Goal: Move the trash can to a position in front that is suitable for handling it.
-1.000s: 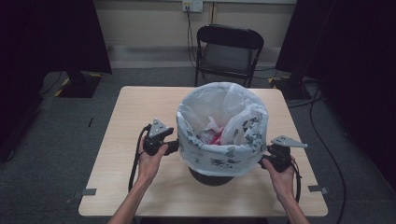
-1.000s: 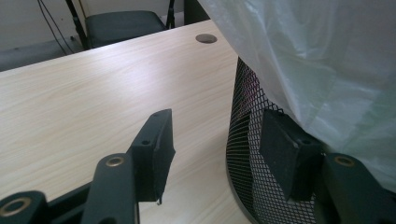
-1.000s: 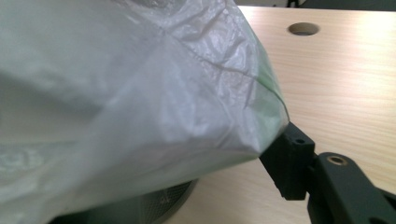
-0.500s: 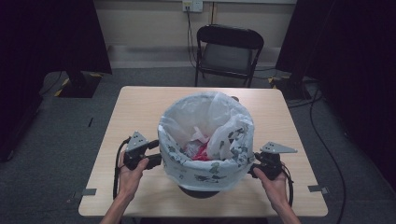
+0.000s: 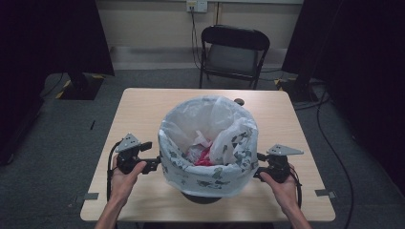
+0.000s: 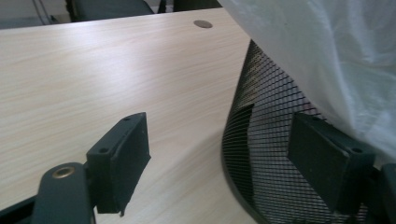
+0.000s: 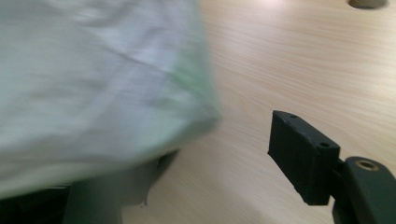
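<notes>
The lined bin (image 5: pixel 208 143) has come nearer; left gripper (image 5: pixel 152 164) and right gripper (image 5: pixel 258 164) flank it, both released.

A light wooden table (image 5: pixel 143 114) stands on grey carpet (image 5: pixel 57 143), with a black folding chair (image 5: pixel 232 53) beyond it against a beige wall (image 5: pixel 148 19) flanked by dark curtains (image 5: pixel 353 52).

Bin liner (image 5: pixel 210 129) is white with a grey-green leafy print, black mesh basket (image 6: pixel 266 140) under it, pale wood-grain surface (image 5: pixel 143 109), something pinkish-red (image 5: pixel 204 156) inside.
</notes>
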